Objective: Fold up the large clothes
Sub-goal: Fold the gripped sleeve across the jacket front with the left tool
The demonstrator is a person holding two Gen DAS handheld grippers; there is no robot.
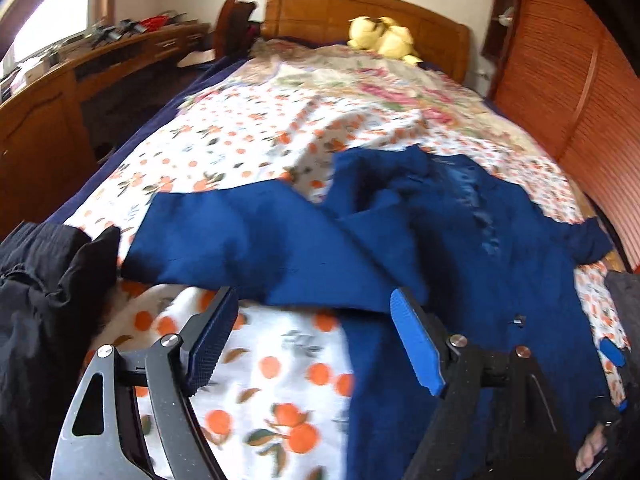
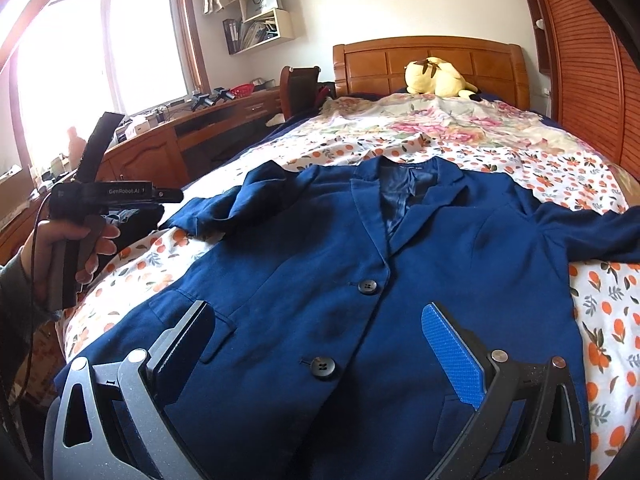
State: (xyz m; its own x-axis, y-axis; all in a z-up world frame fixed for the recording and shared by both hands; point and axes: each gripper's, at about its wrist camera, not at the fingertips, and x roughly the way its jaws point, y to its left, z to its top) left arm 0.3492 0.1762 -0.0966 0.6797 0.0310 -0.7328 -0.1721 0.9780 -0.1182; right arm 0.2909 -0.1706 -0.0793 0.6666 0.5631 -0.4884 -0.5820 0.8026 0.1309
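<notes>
From the left wrist view, the left gripper hangs over the near edge of the bed with the orange-fruit-print white sheet, its jaws standing wide apart with nothing between them but sheet below. The dark blue woven blazer with black buttons lies just ahead, one sleeve stretched flat across the sheet toward the left. A crumpled black garment sits at the left edge. This view is motion-blurred, so the blazer's lapels and seams are hard to read, and its lower hem is cut off behind the gripper's frame.

From the right wrist view, the right gripper hovers above the blazer's front near the lower black button, jaws wide open and empty; whether the pads touch the cloth I cannot tell. The blazer lies face up, buttoned, collar toward the wooden headboard. Its left sleeve is bunched by the shoulder here; the other sleeve runs out of frame to the right. A hand holds the left gripper's handle, its jaws hidden from this side.

By my judgement the garment is laid out and the sleeve-folding step is in hand: next, pinch a sleeve near its cuff and lay it across the chest.
</notes>
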